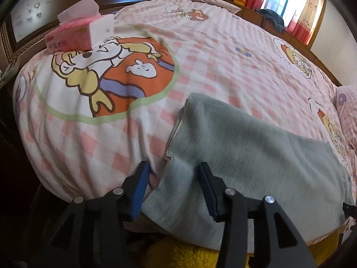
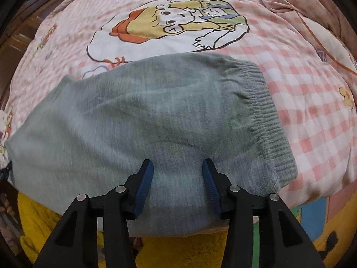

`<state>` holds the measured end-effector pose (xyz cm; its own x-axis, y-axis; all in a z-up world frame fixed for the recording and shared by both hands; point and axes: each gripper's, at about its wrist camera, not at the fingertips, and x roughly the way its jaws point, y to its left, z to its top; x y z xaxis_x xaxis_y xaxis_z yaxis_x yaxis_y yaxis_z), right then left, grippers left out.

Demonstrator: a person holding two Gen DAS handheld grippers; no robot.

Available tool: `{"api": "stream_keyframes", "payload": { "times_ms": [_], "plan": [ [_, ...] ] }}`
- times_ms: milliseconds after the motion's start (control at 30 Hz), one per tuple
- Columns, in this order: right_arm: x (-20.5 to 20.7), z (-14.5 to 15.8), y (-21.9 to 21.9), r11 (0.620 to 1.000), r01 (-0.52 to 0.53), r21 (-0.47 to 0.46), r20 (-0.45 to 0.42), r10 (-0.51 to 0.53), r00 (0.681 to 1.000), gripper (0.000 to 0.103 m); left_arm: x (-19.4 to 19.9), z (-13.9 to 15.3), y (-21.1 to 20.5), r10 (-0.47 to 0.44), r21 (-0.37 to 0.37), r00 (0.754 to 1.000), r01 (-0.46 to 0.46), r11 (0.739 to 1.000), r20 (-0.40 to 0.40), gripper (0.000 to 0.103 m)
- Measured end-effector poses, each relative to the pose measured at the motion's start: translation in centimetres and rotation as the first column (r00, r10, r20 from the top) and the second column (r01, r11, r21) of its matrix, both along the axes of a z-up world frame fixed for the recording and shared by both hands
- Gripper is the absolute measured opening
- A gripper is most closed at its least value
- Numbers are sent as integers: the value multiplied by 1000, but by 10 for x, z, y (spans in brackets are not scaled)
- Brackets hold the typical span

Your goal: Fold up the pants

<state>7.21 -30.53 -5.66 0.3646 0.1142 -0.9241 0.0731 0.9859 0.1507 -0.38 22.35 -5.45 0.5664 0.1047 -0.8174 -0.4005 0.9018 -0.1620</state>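
Left wrist view, item one: grey pants [image 1: 245, 147] lying flat on the bed [image 1: 212, 55], at its near edge, apparently already folded into a compact rectangle. We hold the left hand-held gripper [image 1: 175, 174] released, jaws spread over the pants' left edge. Right hand-held gripper [image 2: 178, 169]: likewise released, grasping nothing, just short of the waistband [image 2: 265, 116]. Tissue box [image 1: 80, 35]: well beyond the pants. We judge a final fold or smoothing remains.
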Motion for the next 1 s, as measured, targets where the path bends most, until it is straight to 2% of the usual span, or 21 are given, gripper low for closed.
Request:
{"api": "stream_keyframes", "payload": {
  "times_ms": [100, 233, 333, 500, 633, 733, 900, 1000],
  "plan": [
    [-4, 0, 4, 1000, 8, -25, 31, -8, 999, 54, -2, -2, 5, 21, -41, 1000, -21, 999, 10, 48],
    [-5, 2, 8, 999, 8, -33, 54, -6, 999, 56, -2, 0, 5, 12, -42, 1000, -12, 999, 5, 47],
    [-5, 4, 4, 1000, 15, -7, 57, -14, 998, 56, -2, 2, 3, 2, -41, 1000, -2, 999, 5, 37],
    [-12, 21, 9, 999, 33, -16, 67, -32, 997, 56, -4, 9, -2, -23, -50, 1000, 24, 998, 16, 13],
    [-27, 44, 25, 998, -11, -57, 130, 18, 991, 56, -6, 18, -7, -32, -25, 999, 33, 999, 29, 10],
    [-37, 60, 37, 995, -49, -87, 169, 63, 984, 56, -12, 28, -8, -39, -34, 998, 40, 999, 56, 9],
    [-45, 67, 50, 994, -83, -67, 169, 94, 981, 56, -21, 53, -16, -66, -29, 991, 70, 997, 115, 8],
    [-49, 63, 52, 995, -80, -64, 159, 90, 983, 56, -24, 70, -27, -98, -52, 984, 107, 993, 148, 8]
  ]
}}
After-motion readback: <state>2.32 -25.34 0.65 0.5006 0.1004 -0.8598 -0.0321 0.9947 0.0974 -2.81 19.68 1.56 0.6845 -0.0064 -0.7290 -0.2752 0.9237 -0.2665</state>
